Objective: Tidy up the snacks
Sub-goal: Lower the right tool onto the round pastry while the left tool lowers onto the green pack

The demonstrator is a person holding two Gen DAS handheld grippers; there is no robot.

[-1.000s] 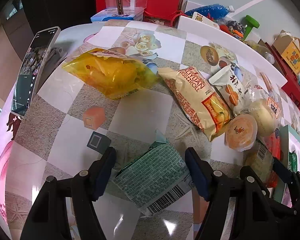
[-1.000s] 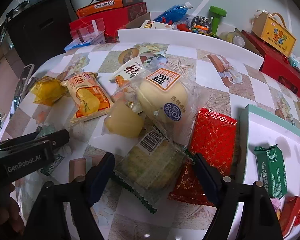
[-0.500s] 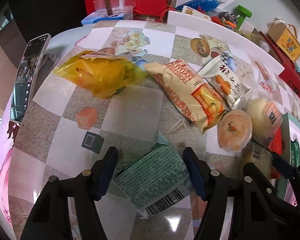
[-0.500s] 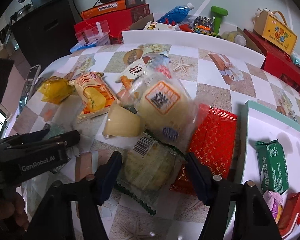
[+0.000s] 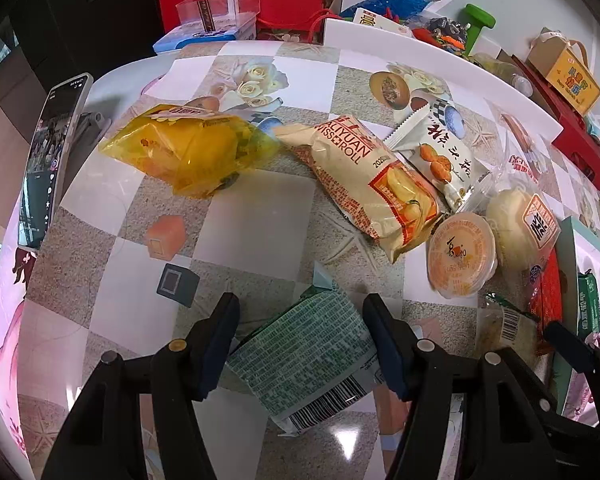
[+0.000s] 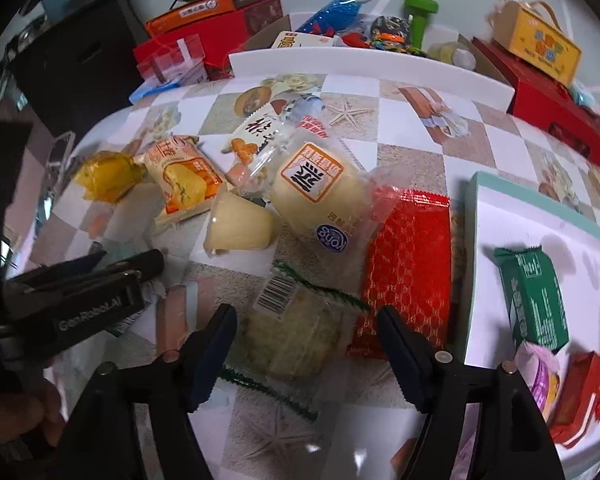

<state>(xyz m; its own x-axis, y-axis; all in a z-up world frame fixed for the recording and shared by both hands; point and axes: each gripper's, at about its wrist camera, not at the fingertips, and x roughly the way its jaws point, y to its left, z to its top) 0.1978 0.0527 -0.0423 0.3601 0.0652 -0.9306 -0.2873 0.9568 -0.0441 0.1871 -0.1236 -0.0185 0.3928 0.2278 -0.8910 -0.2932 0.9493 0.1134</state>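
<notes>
My left gripper (image 5: 302, 340) is open around a green-patterned snack pack (image 5: 312, 356) lying on the table, a finger at each side, not closed on it. My right gripper (image 6: 306, 344) is open around a clear pack with a pale cake (image 6: 296, 332), with a red foil pack (image 6: 410, 268) beside it. A white tray with a teal rim (image 6: 540, 208) at the right holds a green pack (image 6: 534, 300) and red packs (image 6: 576, 392). A round bun pack (image 6: 320, 192) and a jelly cup (image 6: 238, 222) lie ahead.
A yellow bag (image 5: 188, 152), a Swiss roll pack (image 5: 374, 184) and a white snack pack (image 5: 440, 152) lie further back. A phone on a stand (image 5: 52, 160) is at the table's left edge. Red boxes (image 5: 260, 4) and clutter stand behind the table.
The round bun pack has shifted and turned on the table. The right gripper has moved slightly forward over the clear cake pack. The left gripper stays around the green pack.
</notes>
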